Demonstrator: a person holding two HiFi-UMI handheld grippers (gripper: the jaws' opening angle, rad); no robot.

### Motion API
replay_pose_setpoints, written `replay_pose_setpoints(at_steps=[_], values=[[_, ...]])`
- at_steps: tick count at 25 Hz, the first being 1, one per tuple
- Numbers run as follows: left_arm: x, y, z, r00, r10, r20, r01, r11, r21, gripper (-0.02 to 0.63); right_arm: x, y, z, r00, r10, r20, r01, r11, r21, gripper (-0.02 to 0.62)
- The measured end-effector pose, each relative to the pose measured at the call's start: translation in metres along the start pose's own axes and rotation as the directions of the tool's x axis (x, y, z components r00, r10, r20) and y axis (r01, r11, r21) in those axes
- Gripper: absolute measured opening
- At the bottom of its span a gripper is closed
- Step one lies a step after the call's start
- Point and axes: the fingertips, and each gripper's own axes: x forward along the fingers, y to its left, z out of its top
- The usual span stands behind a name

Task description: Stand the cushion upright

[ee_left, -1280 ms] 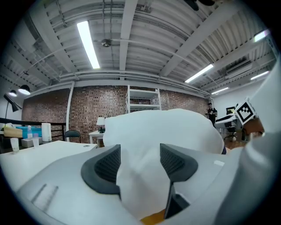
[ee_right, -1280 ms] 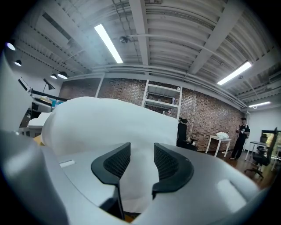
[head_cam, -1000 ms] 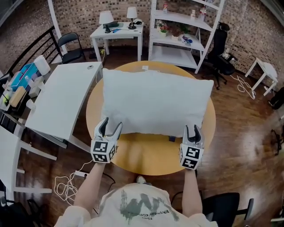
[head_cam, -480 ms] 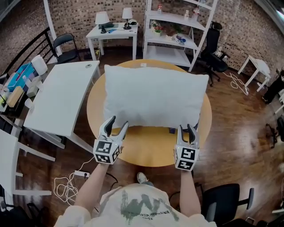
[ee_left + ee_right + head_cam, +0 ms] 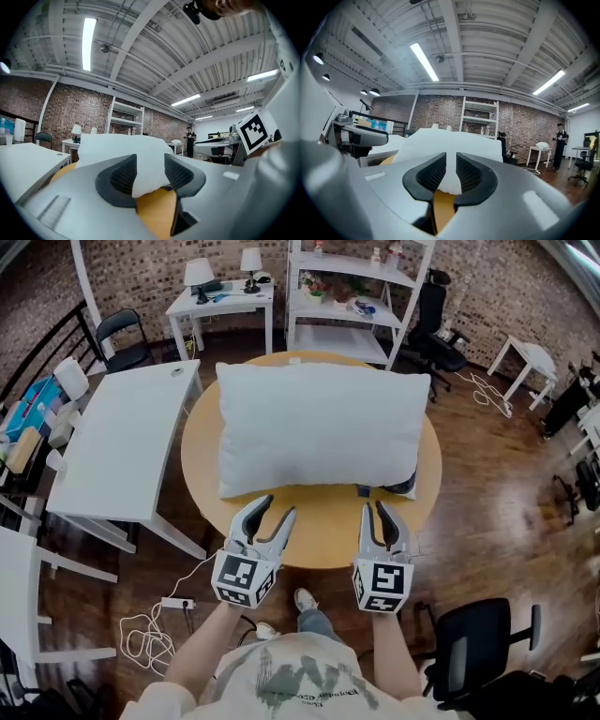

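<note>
The left gripper [image 5: 276,508] and right gripper [image 5: 374,508] have backed off the cushion [image 5: 319,423]'s near edge, jaws closing empty. The cushion lies flat, not yet stood upright.

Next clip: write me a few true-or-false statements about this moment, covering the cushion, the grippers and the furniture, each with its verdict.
1. The cushion is on the round table. True.
2. The left gripper is clamped on the cushion. False: it is short of the cushion, over the table's near edge, its jaws closing on nothing.
3. A shelf unit stands beyond the round table. True.
4. The white desk is on the person's right. False: it is on the left.
5. The right gripper holds a lamp. False: nothing is between its closing jaws.
</note>
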Motion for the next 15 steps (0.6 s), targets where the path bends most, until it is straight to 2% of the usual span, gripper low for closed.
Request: replay_pose_setpoints(at_steps=[5, 8, 15], values=[[-0.027, -0.023, 0.006, 1.0, -0.026, 0.011, 0.026, 0.997, -0.067, 0.079, -0.028, 0.035, 0.007, 0.999, 0.038, 0.007, -0.038, 0.999, 0.012, 0.046], [-0.043, -0.038, 0.01, 0.998, -0.053, 0.023, 0.055, 0.995, -0.084, 0.038, -0.043, 0.053, 0.013, 0.998, 0.063, 0.014, -0.063, 0.998, 0.018, 0.031], [-0.067, -0.069, -0.013, 0.997, -0.08, -0.019, 0.077, 0.99, -0.121, 0.0, -0.071, 0.084, 0.013, 0.991, 0.129, 0.025, -0.129, 0.992, 0.014, 0.0]])
